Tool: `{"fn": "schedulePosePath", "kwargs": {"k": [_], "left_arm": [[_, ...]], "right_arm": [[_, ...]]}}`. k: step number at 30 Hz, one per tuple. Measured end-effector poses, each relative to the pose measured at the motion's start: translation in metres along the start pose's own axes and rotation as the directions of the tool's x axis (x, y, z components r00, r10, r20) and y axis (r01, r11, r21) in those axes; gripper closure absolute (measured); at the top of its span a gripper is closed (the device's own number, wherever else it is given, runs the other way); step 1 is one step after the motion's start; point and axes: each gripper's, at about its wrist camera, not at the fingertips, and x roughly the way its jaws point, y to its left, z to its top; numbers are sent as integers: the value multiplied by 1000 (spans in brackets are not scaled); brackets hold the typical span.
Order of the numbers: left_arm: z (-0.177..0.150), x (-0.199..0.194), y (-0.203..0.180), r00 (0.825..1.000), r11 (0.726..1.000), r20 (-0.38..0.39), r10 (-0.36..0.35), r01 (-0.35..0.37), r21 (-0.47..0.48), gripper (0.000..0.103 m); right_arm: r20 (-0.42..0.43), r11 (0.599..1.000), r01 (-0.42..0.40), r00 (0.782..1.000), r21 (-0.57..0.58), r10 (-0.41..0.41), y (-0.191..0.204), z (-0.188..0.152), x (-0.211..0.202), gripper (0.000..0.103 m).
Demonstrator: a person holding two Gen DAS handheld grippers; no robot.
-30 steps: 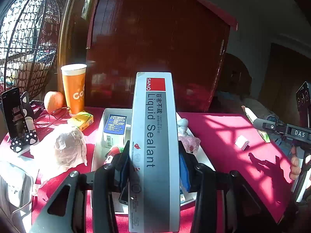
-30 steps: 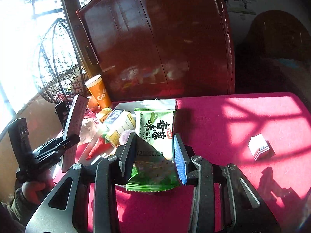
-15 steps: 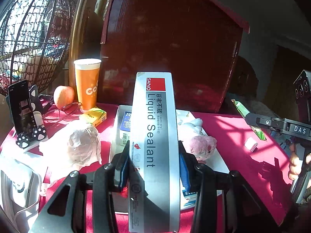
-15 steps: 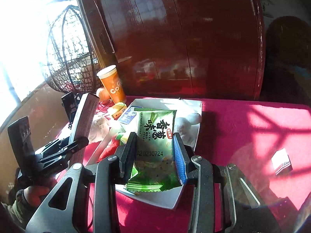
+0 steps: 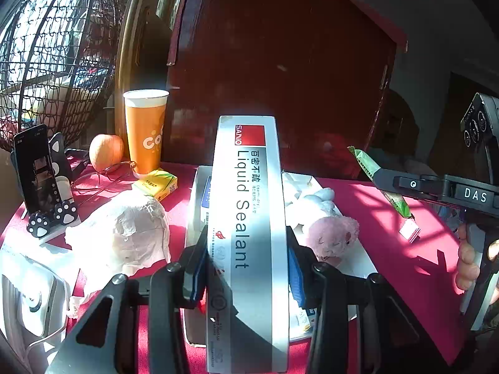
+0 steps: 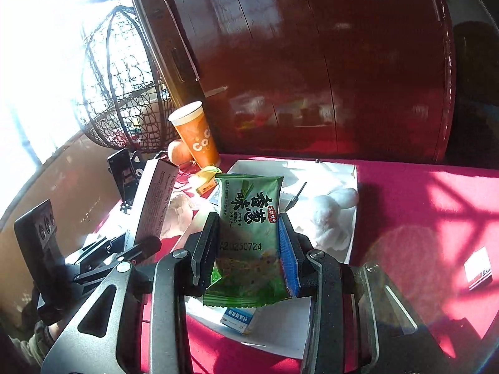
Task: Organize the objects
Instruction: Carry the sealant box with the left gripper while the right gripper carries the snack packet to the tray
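The left claw [image 5: 246, 268] is seen at the bottom centre of the left wrist view, pressed against the two long sides of a grey Liquid Sealant box [image 5: 248, 233], which is held upright and fills the middle of the frame. Behind the box a white tray [image 5: 358, 258] is seen on the red counter [image 5: 383, 218]; a pink and white plush toy [image 5: 324, 227] lies in it, right of centre. A crumpled white paper [image 5: 124, 237] is seen at lower left, a yellow carton [image 5: 156, 184] beyond it, and an orange cup [image 5: 146, 131] and an apple [image 5: 106, 152] at upper left. A phone on a paw-footed stand [image 5: 37, 177] is placed at the left edge.

In the right wrist view the right claw [image 6: 249, 249] is seen at lower centre, pinching a green snack packet [image 6: 248, 237] by its sides; the packet is held above the near part of the tray [image 6: 312, 327]. A blue and white box [image 6: 240, 319] is seen in the tray just under the packet. A small white packet [image 6: 478, 268] lies on the counter at the right edge, well apart from the tray.
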Motion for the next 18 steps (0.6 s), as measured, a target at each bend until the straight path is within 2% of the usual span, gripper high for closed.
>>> {"fn": "schedulePosePath", "kwargs": {"k": [6,11,18], "left_arm": [[19,9,-2,1000,999,12,5,-6,40,61],[43,27,1,1000,999,14,-9,9,32,61],[62,69,0,998,999,-62,-28,30,27,61]], "right_arm": [[-2,999,7,1000,38,-7,-2,8,11,67],[-11,995,30,1000,93,-29,-8,18,26,67],[-32,984,84,996,157,-80,-17,31,52,67]]}}
